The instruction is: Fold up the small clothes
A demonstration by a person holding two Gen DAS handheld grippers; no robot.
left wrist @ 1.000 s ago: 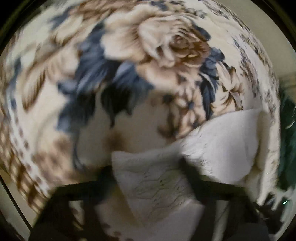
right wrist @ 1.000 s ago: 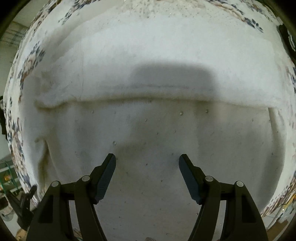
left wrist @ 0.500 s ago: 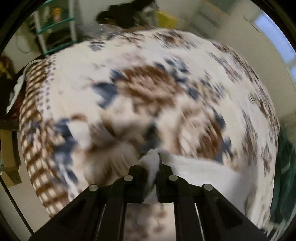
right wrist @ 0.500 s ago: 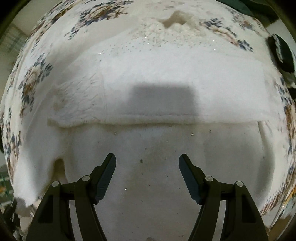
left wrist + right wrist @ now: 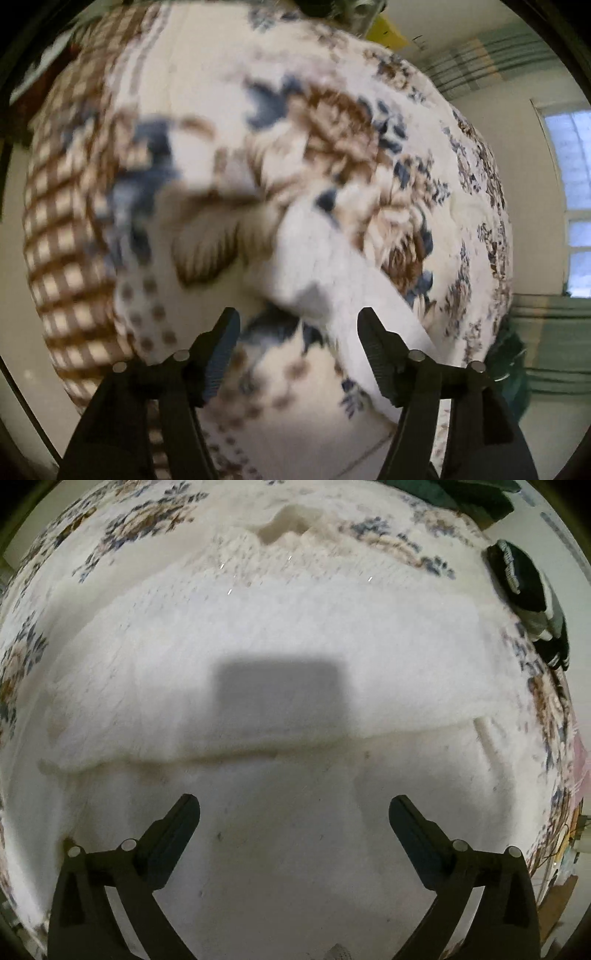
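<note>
The floral bedspread (image 5: 192, 110) fills both views, its brown roses and blue leaves running out to a checked border at nine o'clock in the left wrist view. On it lies the white garment (image 5: 295, 635), which takes up nearly all of the right wrist view: one layer is already laid over another, with the folded edge crossing the picture from nine o'clock to three o'clock just below centre. A dark striped piece of clothing (image 5: 524, 579) sits on the bedspread at two o'clock, apart from the white one.

In the left wrist view a corner of the garment rises in a soft peak just above centre and trails off toward five o'clock. Half a second ago the left gripper (image 5: 297, 325) was pinched shut on that very corner; its jaws have just been opening, and now they stand apart with the cloth ahead of them, untouched by either pad (the blur suggests the hand is on the move). The corner looks released, so this fold is probably finished.

The right gripper (image 5: 295, 812) has also just been opening, wider than it stood a second ago, and hovers over the lower layer holding nothing.
</note>
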